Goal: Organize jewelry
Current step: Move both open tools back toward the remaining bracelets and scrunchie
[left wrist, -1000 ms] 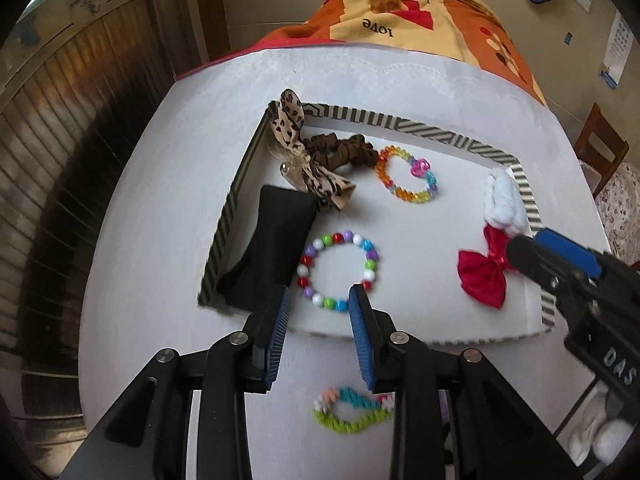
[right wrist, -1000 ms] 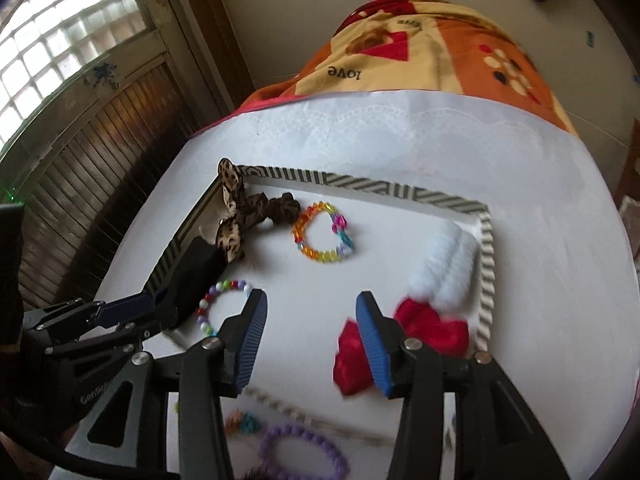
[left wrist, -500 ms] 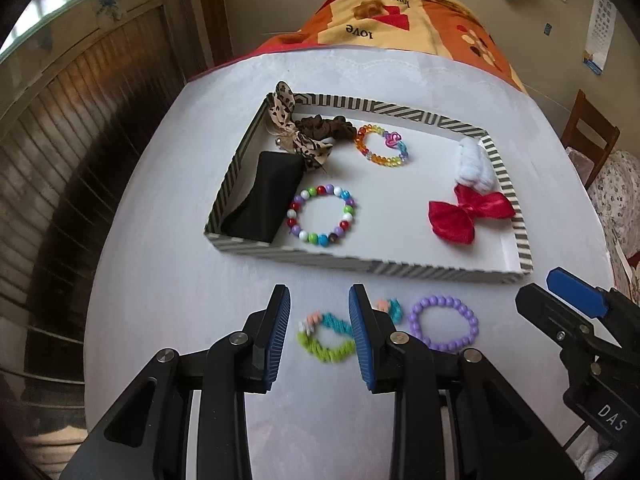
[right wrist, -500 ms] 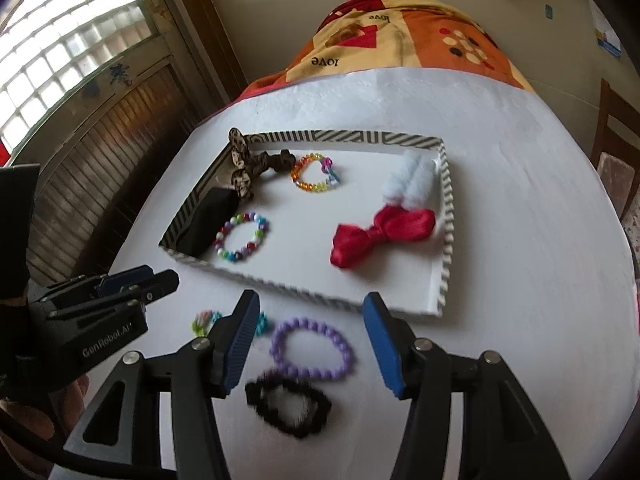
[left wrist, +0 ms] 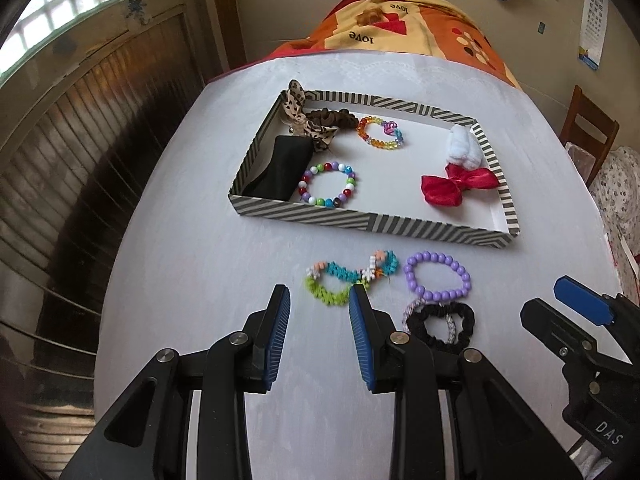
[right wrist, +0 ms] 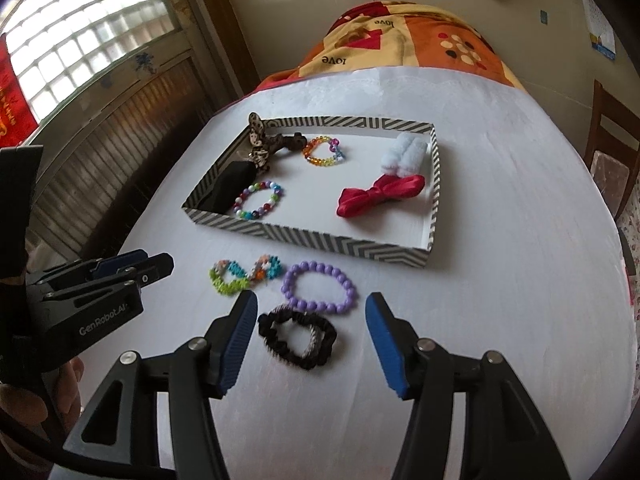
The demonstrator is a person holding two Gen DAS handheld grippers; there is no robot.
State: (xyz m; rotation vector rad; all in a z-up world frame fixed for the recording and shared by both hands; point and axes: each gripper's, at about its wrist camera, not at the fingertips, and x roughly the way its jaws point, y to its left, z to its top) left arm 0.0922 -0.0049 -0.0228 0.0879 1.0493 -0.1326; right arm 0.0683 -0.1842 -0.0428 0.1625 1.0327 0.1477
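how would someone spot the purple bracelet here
Find the striped tray on the white table. Three things lie outside it, just before its near wall. The purple bracelet is the ring of plain round lilac beads, between the woven green-and-teal band and the black scrunchie.

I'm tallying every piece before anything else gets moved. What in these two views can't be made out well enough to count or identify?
- Silver band: left wrist view, mostly covered by the black scrunchie; its type is unclear.
- Black pouch: right wrist view, partly hidden behind the tray wall.
- Brown scrunchie: overlapped by the leopard bow.
- Table's near edge: cut off by both gripper bodies.
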